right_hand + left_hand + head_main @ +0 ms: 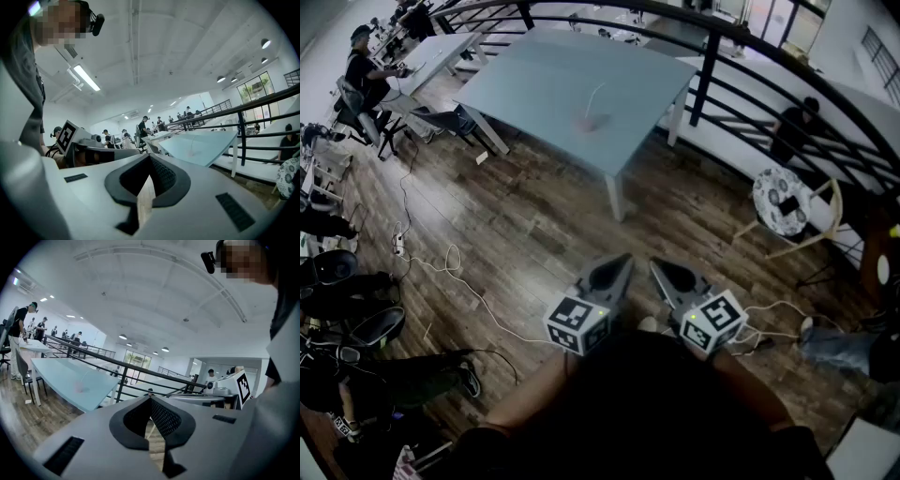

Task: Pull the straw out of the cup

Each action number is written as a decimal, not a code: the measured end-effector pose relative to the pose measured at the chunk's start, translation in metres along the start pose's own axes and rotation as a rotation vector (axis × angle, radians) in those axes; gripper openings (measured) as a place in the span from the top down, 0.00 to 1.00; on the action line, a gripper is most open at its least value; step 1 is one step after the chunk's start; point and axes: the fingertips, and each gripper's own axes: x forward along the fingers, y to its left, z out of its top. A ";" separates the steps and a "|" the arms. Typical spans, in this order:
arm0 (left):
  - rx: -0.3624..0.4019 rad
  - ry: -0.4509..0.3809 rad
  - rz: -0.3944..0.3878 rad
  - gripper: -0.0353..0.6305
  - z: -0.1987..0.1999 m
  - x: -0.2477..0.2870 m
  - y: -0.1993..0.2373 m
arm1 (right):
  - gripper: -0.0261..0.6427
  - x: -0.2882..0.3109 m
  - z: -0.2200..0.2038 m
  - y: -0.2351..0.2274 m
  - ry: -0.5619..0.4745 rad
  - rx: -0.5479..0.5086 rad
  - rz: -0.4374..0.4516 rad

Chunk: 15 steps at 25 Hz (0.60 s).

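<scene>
A small pinkish cup (590,122) with a pale straw (596,97) leaning out of it stands on a light blue table (553,70), far ahead of me across the wooden floor. Both grippers hang low near my body, well short of the table. The left gripper (625,260) and the right gripper (657,264) are both shut and hold nothing. In the left gripper view, the left gripper (150,399) points right of the cup (79,388). In the right gripper view, the cup (190,154) lies just right of the right gripper (149,157).
A black railing (712,56) runs behind and to the right of the table. A round patterned seat (783,202) on a wooden frame stands at right. Cables (441,267) trail over the floor at left, beside office chairs (441,120) and seated people (366,75).
</scene>
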 end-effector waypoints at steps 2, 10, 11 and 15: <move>-0.004 -0.003 0.001 0.93 0.000 -0.001 0.009 | 0.95 0.009 -0.002 0.001 0.008 0.000 0.005; -0.009 -0.026 -0.004 0.93 0.020 -0.009 0.071 | 0.95 0.073 0.009 0.003 0.002 0.006 0.003; -0.006 -0.028 -0.008 0.93 0.025 -0.010 0.080 | 0.94 0.082 0.013 0.004 -0.004 0.007 -0.001; 0.005 -0.042 -0.016 0.93 0.047 -0.015 0.123 | 0.95 0.124 0.028 0.003 -0.023 0.005 -0.016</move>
